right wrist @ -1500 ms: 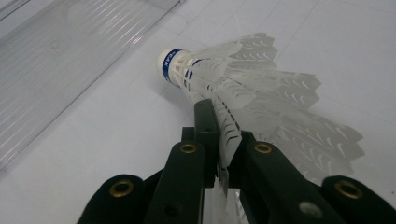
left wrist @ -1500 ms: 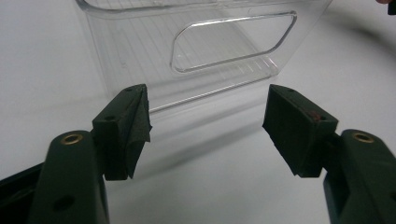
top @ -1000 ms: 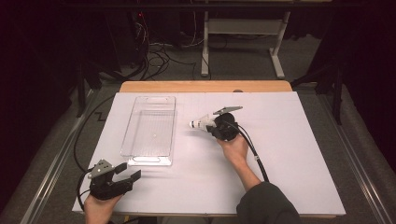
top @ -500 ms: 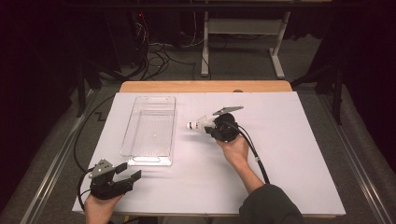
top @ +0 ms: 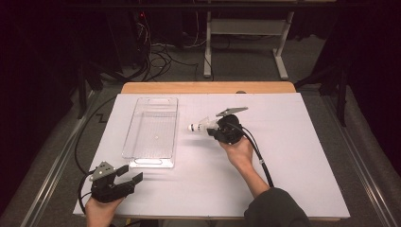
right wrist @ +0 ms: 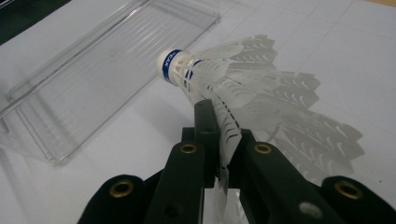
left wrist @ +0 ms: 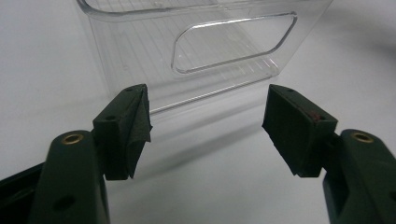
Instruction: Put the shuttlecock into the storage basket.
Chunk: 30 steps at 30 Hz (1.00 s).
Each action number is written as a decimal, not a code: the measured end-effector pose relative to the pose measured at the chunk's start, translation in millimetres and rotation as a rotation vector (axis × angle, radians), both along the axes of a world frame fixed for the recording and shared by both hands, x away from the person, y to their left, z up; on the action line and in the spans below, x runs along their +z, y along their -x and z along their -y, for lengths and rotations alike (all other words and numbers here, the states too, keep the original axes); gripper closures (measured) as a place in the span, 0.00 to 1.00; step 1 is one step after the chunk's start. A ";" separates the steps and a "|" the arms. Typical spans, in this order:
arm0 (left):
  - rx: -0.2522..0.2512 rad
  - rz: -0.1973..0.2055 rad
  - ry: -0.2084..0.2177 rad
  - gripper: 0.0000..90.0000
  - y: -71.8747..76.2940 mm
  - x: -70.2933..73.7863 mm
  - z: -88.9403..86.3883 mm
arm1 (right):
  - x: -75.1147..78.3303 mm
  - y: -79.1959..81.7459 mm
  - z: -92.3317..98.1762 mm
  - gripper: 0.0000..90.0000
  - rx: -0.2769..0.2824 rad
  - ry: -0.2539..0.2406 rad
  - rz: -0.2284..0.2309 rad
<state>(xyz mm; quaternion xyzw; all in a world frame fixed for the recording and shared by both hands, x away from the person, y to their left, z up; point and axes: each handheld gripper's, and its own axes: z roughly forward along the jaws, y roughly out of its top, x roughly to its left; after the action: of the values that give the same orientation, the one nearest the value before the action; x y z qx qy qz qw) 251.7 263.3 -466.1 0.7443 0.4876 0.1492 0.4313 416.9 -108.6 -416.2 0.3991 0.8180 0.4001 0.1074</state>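
The right gripper (top: 213, 128) is seen clamped on a white shuttlecock (top: 200, 125), its jaws pressed together on one feather of the skirt, as is shown plainly in the right gripper view (right wrist: 219, 140), where the shuttlecock (right wrist: 233, 88) is held with its blue-banded cork pointing away from the jaws and toward the clear plastic tray (right wrist: 93, 79). In the high view the shuttlecock is carried just beside the tray's right wall, apart from it; whether it is lifted off the table or skimming it cannot be told with certainty from above. Compared with a second ago, the right gripper and the shuttlecock have been shifted a little leftward, nearer the tray (top: 152, 130), and the grip has been kept unchanged. The left gripper (top: 128, 176) is held at the near left corner of the white table (top: 293, 156), its jaws spread wide with nothing between them; in the left gripper view (left wrist: 205, 126) the handle end of the tray (left wrist: 224, 46) is faced from close by without being touched. No change in its place is seen since the earlier frames, and the tray has been left where it lay.
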 end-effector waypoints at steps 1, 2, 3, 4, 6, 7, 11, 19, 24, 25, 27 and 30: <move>0.001 0.000 0.001 0.36 0.1 0.1 -0.2 | 0.3 0.3 0.0 0.99 0.001 0.001 0.000; 0.001 0.000 0.001 0.36 0.1 0.2 -0.4 | 0.5 0.4 0.1 0.99 0.003 -0.001 -0.002; 0.001 0.000 0.000 0.36 0.0 0.2 -0.5 | 0.8 0.6 0.2 0.99 0.005 -0.011 -0.009; 0.001 0.000 0.000 0.36 0.1 0.2 -0.4 | 1.3 1.0 0.2 0.99 0.007 -0.018 -0.013; 0.001 0.001 0.000 0.36 0.2 0.1 -0.1 | 2.4 1.7 0.0 0.99 0.009 -0.017 -0.010; 0.001 0.000 0.000 0.36 0.1 0.1 -0.1 | 2.7 1.8 0.1 0.99 0.009 -0.019 -0.013; 0.001 0.000 0.000 0.36 0.0 0.2 -0.3 | 4.0 2.9 0.5 0.99 0.014 -0.026 -0.018; 0.001 0.000 -0.001 0.36 -0.1 0.2 0.1 | 9.2 5.4 -1.5 0.99 0.030 -0.030 -0.012; -0.001 0.001 -0.003 0.36 -0.1 0.3 0.2 | 12.3 6.0 -4.1 0.99 0.039 -0.034 -0.010; -0.001 0.000 -0.002 0.36 0.1 0.3 0.0 | 12.9 6.2 -4.6 0.99 0.041 -0.035 -0.010; 0.000 0.000 -0.002 0.36 0.3 0.1 -0.3 | 14.1 6.7 -5.6 0.99 0.042 -0.036 -0.012; -0.001 0.000 -0.003 0.36 0.3 0.1 -0.1 | 16.2 7.7 -7.4 0.99 0.049 -0.039 -0.011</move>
<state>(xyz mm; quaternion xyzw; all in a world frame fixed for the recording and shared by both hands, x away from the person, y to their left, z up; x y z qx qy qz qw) 251.4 263.4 -465.9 0.7451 0.4870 0.1500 0.4303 409.2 -101.2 -400.1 0.3832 0.8200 0.4165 0.0853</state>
